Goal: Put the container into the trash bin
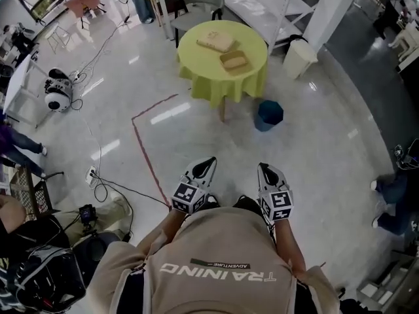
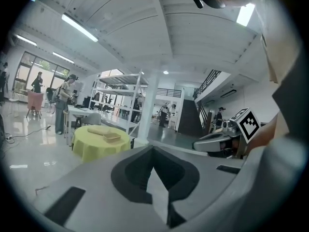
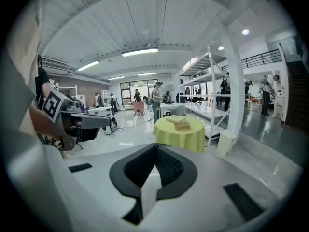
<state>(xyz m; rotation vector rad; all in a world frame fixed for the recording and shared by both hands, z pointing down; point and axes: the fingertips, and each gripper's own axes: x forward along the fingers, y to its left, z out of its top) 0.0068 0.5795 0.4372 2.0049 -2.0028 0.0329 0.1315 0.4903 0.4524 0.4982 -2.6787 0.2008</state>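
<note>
Left gripper (image 1: 207, 163), right gripper (image 1: 264, 169): my jaws closed, empty | tape line (image 1: 147, 154) ahead; bin (image 1: 268, 114) beside table (image 1: 209, 77) | container (image 1: 234, 60) contents indistinct.

Tan tee (image 1: 216, 254) fills the lower middle of the frame, with big white "TRAINING" lettering and a small dark "ADVENTURE" strip above it. The left tool (image 1: 209, 162) and right tool (image 1: 263, 169) have pale grey shells, black inside, each with a marker cube (image 1: 188, 197) of black-and-white squares.

Both containers (image 1: 234, 60) on the surface (image 1: 203, 77) are too small to tell apart. The trash bin (image 1: 269, 114) is dark inside.
</note>
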